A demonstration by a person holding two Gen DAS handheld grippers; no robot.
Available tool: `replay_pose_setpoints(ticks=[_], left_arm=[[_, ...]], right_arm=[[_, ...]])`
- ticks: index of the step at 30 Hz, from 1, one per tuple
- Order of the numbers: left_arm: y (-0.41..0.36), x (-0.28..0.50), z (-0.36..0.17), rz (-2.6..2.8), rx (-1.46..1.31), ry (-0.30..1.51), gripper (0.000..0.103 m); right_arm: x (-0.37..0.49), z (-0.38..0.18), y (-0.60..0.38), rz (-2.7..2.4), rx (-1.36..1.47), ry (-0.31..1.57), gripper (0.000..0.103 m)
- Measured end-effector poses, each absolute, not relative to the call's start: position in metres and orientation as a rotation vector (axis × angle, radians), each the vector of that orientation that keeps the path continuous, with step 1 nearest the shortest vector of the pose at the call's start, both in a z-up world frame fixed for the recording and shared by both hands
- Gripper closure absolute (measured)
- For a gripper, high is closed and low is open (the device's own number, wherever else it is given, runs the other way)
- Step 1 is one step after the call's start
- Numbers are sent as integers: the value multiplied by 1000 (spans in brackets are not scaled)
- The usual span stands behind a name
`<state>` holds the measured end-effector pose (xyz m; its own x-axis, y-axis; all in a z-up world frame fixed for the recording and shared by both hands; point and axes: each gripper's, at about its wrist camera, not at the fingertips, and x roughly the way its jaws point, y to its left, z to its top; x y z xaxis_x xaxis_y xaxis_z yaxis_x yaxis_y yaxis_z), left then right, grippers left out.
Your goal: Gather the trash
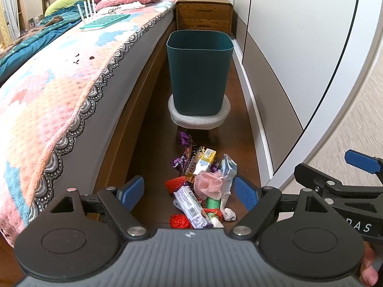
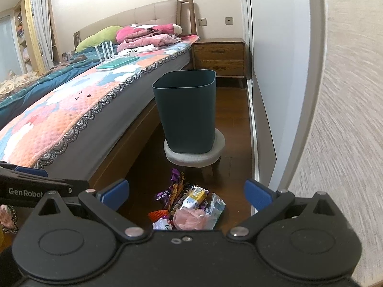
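A heap of trash (image 1: 202,186) lies on the wooden floor: purple wrappers, a yellow carton (image 1: 204,161), a pink mesh puff (image 1: 208,184), red netting, a long white wrapper (image 1: 191,206). Beyond it a dark teal bin (image 1: 199,71) stands on a small round stool (image 1: 198,117). My left gripper (image 1: 189,192) hovers open above the heap, nothing between its blue pads. The right gripper (image 2: 188,195) is also open and empty, held above the same heap (image 2: 189,208), with the bin (image 2: 188,110) ahead. The right gripper's tip (image 1: 361,161) shows at the left wrist view's right edge.
A bed (image 1: 59,91) with a patterned blanket runs along the left. White wardrobe doors (image 1: 287,47) line the right, leaving a narrow floor aisle. A wooden nightstand (image 1: 204,15) stands behind the bin. A teal board (image 1: 105,21) and folded clothes lie on the bed.
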<state>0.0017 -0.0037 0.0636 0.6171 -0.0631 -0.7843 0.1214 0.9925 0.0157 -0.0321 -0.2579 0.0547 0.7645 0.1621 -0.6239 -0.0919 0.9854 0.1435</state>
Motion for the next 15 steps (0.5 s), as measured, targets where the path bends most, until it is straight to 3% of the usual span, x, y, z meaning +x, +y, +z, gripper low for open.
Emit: replay_pose_setpoints(ticks=[15], left_arm=[[0, 43, 49, -102, 130, 910, 20]], right_arm=[[-15, 40, -255, 134, 95, 684, 0]])
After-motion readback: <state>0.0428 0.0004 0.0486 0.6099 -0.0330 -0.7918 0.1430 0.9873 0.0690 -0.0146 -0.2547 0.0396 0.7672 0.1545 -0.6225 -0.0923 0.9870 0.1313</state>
